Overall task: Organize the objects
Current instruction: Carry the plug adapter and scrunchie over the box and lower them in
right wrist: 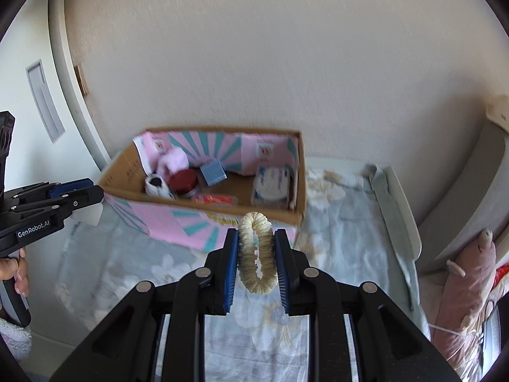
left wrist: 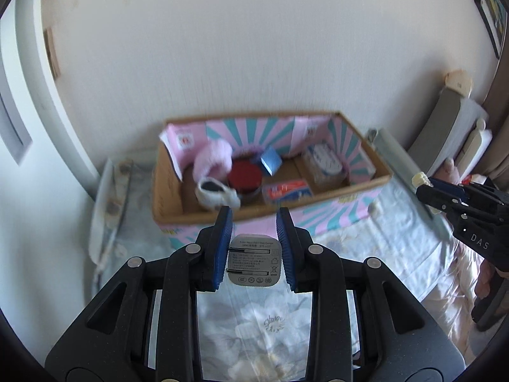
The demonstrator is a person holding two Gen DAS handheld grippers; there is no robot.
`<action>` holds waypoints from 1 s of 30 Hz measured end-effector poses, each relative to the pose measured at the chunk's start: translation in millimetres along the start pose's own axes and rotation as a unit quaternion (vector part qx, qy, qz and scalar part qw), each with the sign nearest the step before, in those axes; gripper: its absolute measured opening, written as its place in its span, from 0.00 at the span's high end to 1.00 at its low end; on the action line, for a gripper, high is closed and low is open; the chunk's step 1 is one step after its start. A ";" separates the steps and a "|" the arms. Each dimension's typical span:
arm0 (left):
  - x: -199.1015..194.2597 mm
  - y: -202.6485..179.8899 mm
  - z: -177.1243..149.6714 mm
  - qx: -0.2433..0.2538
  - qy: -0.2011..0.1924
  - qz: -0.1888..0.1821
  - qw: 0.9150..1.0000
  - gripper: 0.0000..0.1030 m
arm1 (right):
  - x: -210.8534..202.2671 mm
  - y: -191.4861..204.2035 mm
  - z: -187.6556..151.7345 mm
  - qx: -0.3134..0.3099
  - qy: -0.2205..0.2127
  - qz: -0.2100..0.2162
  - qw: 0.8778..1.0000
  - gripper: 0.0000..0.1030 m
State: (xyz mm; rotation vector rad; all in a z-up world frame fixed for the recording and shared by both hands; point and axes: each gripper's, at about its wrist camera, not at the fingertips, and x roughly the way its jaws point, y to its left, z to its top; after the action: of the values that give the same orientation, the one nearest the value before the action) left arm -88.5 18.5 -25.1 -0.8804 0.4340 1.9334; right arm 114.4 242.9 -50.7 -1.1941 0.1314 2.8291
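Box (left wrist: pixel 321 219): slipper (left wrist: pixel 216 192), red tin (left wrist: pixel 245 175) | hand-held grippers clamp charger (left wrist: pixel 253 262), scrunchie (right wrist: pixel 256 254)

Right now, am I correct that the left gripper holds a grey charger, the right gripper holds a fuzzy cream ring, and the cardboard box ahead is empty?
Not quite. The cardboard box is not empty: the left wrist view shows a red round tin and other items inside. The left gripper does hold the grey charger, and the right gripper the fuzzy cream ring.

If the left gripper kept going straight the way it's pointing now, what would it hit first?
Probably the near wall of the cardboard box, which lies straight ahead of the left gripper and its held charger. Depth is unclear; it might clear the rim and meet the white shoe.
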 end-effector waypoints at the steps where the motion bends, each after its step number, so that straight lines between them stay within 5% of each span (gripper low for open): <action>1: -3.3 1.1 6.0 0.001 -0.002 -0.001 1.000 0.75 | -1.2 -0.1 6.4 0.000 0.001 0.004 1.000 0.80; 15: 30.7 27.4 88.2 0.007 0.003 -0.018 1.000 0.75 | 49.7 3.7 99.7 -0.025 0.030 0.033 0.999 0.80; 30: 132.8 37.0 82.5 0.004 0.085 -0.036 0.996 0.75 | 155.4 17.3 86.3 -0.037 0.117 0.051 0.991 0.80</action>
State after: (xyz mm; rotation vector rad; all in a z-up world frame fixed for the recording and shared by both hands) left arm -193.9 131.7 -68.2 -1.0466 0.5039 1.7975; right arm -56.8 239.3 -101.3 -1.5757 0.1036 2.7905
